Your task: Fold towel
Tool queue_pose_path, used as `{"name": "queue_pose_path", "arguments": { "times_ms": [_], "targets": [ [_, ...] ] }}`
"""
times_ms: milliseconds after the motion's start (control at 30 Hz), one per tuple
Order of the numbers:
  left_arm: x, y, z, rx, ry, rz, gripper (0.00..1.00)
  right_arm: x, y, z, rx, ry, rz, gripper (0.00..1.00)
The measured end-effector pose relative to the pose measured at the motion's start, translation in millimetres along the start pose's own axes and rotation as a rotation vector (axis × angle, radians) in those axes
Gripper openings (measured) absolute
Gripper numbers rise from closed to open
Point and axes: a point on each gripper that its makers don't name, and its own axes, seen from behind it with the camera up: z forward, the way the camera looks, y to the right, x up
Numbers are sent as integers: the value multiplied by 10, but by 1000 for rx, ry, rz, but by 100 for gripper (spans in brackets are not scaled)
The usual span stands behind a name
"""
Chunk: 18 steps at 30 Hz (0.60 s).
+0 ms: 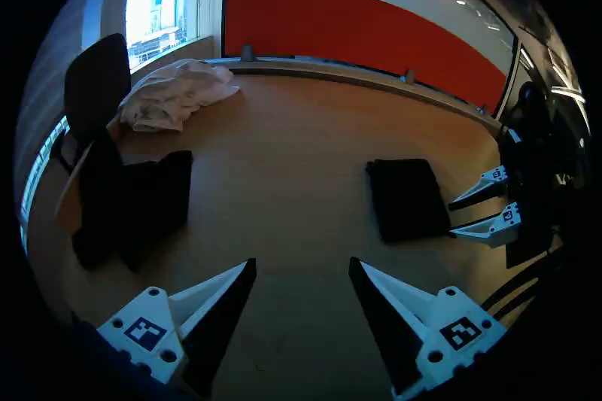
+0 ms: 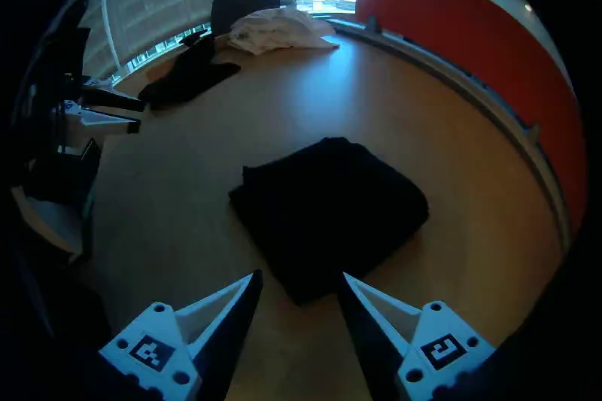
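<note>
A folded black towel (image 2: pixel 331 209) lies on the wooden table (image 2: pixel 451 175), just ahead of my right gripper (image 2: pixel 299 288), which is open and holds nothing. In the left gripper view the same folded towel (image 1: pixel 406 198) lies to the right of centre, with the right gripper (image 1: pixel 470 217) beside its right edge. My left gripper (image 1: pixel 302 273) hangs open over bare table. An unfolded black towel (image 1: pixel 143 202) lies crumpled at the left table edge, and it appears far left in the right gripper view (image 2: pixel 188 70). The left gripper (image 2: pixel 120 115) is seen at that view's left edge.
A heap of white cloth (image 1: pixel 177 92) lies at the table's far corner near the window. A dark office chair (image 1: pixel 94 85) stands behind it. A red partition (image 1: pixel 361 32) runs along the table's far edge.
</note>
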Motion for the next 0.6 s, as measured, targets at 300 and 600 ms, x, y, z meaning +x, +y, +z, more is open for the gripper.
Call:
{"name": "queue_pose_path", "arguments": {
  "times_ms": [300,600],
  "targets": [
    [4,12,0,-2,1,1,91,-147,10,51,-14,-18,30,73],
    [13,18,10,-5,2,0,91,-249,35,89,-22,-36,53,63]
  ]
}}
